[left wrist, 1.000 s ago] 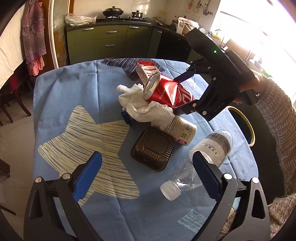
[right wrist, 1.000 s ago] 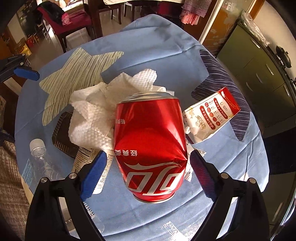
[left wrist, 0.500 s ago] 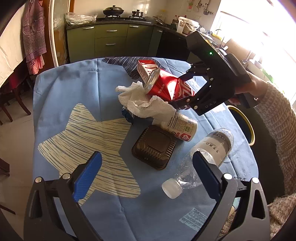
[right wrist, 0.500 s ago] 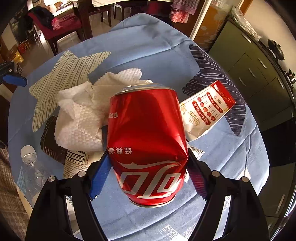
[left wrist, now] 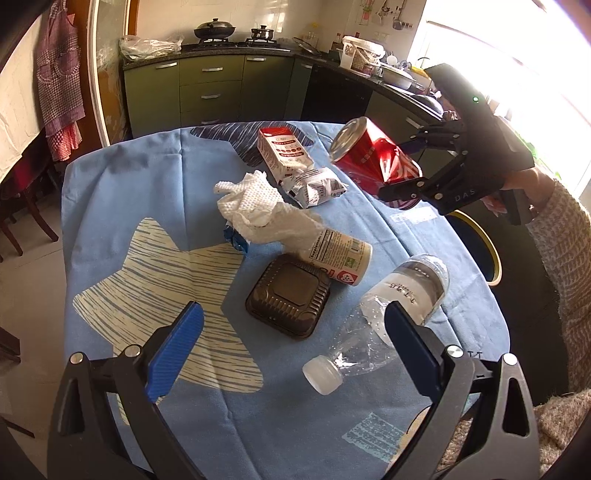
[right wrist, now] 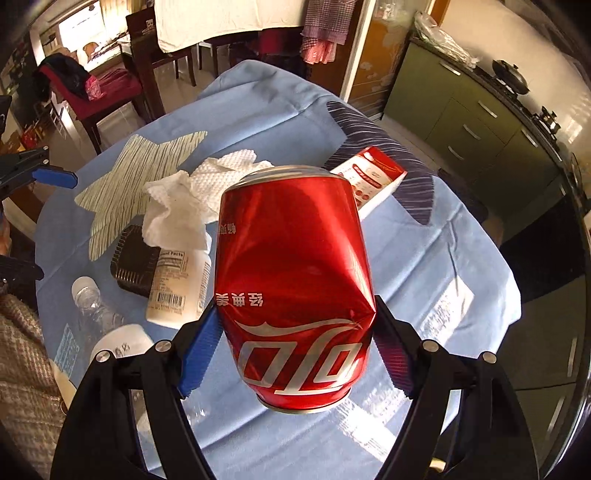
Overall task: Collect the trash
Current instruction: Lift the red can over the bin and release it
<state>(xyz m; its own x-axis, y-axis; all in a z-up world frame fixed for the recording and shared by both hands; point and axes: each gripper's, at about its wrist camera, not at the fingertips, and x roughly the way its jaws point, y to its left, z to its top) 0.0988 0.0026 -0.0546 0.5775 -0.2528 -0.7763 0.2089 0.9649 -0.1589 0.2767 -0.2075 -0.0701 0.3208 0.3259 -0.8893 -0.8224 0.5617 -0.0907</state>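
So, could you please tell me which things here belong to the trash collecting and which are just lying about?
Trash job: red can in the right gripper, paper towel, plastic bottle, supplement bottle, black container, carton, wrapper.

Lying about: pots, apron, chair.

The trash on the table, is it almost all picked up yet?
Not nearly. Nothing looks binned yet. The right gripper is shut on the dented red can, lifted off the table. The left gripper is open and empty. Left on the blue tablecloth: paper towel, carton, wrapper, supplement bottle, black container, water bottle.
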